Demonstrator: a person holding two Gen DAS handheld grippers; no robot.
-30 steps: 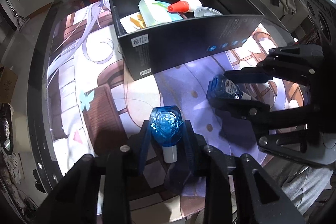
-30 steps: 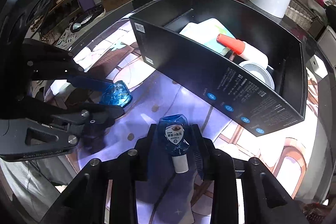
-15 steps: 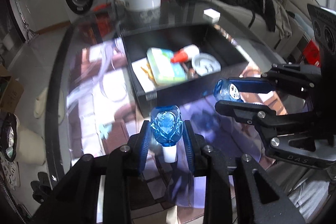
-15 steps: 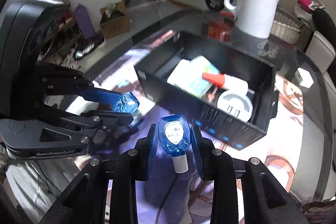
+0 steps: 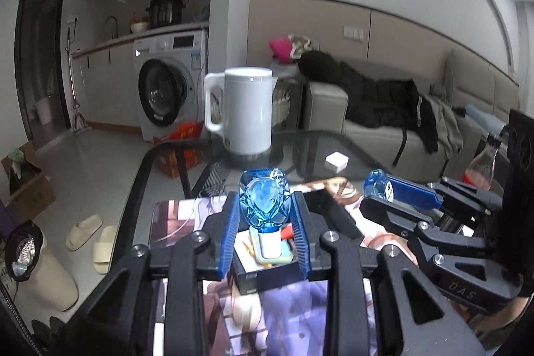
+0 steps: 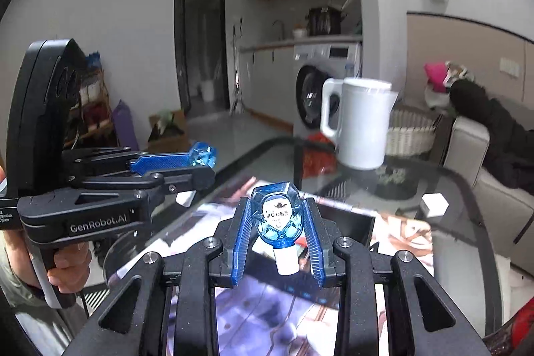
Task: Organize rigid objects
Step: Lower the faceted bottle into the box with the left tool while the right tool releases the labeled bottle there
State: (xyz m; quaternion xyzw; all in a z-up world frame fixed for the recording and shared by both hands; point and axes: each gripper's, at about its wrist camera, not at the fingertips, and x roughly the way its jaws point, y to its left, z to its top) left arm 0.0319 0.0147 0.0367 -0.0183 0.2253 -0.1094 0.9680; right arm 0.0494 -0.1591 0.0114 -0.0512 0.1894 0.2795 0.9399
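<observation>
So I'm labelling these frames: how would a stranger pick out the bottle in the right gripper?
Find the white kettle on the glass table. In front of it, the right gripper clamps a small blue faceted bottle, white cap toward the camera. Unlike the left gripper's blue bottle, it shows a white label.

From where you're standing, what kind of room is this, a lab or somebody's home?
Most likely a home, an open living space joined to a kitchen or laundry corner. A washing machine sits under a counter, a sofa is draped with clothes, and a white kettle stands on the glass table.
</observation>
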